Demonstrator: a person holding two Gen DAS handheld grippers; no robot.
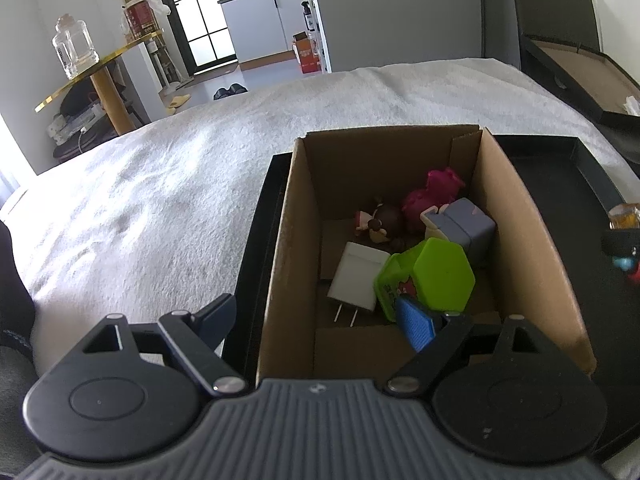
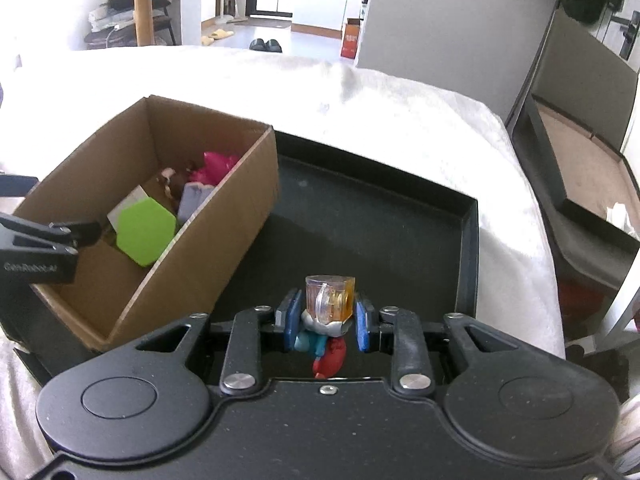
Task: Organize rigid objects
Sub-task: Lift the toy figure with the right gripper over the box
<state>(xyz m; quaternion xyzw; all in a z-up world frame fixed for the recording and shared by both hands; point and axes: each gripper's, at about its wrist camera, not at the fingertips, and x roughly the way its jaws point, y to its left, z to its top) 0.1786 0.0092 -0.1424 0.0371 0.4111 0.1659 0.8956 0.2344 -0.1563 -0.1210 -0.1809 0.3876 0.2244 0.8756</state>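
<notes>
toy figure (image 2: 329, 320) clamped between right gripper (image 2: 329, 322) pads

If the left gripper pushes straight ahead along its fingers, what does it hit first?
Probably the green hexagonal box in the cardboard box, with the white charger just beside it. The left gripper is open and already over the near edge; depth is uncertain.

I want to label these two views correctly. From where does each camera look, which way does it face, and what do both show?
Left wrist: on the left gripper, looking down into the brown cardboard box; its open fingers straddle the box's left wall.
Right wrist: on the right gripper, facing down over the black tray; fingers shut on an amber-topped toy figure.
Shared: box, green hexagonal piece, tray.
</notes>
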